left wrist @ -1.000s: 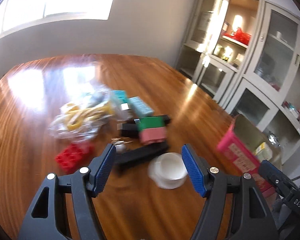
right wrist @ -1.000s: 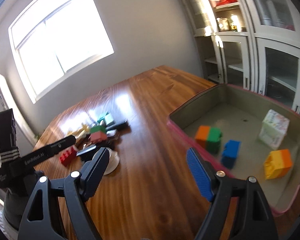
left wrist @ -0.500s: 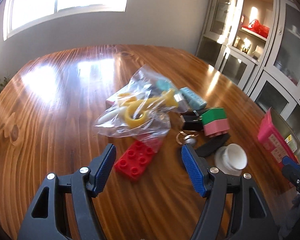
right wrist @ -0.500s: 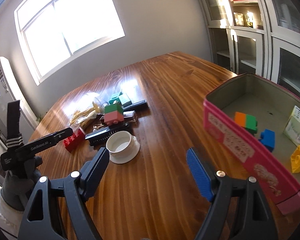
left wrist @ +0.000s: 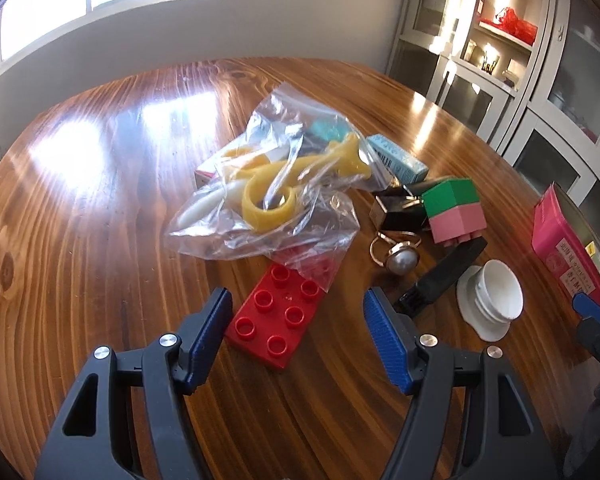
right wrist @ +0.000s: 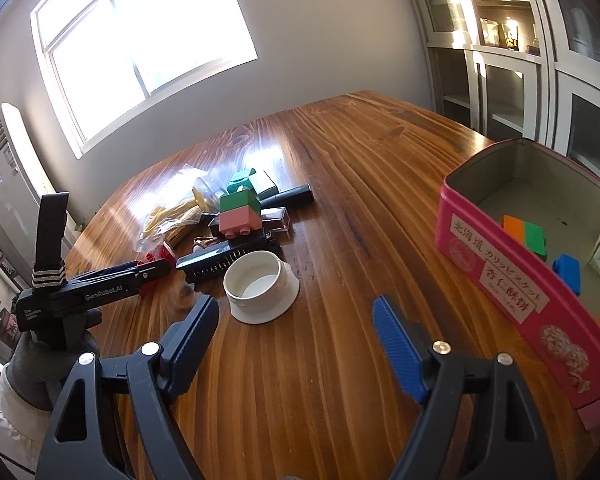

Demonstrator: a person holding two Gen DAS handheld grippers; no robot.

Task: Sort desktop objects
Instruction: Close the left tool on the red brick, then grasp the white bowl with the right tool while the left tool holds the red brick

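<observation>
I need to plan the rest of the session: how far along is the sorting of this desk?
Partly done. Already in the pink tin box: an orange-and-green block, a blue block and a yellow block at its edge. In hand: nothing; the left gripper is open over the red studded brick, and the right gripper is open. Left on the wooden table: that brick, the clear plastic bag, green-and-pink block, pearl ring, white cap.
</observation>
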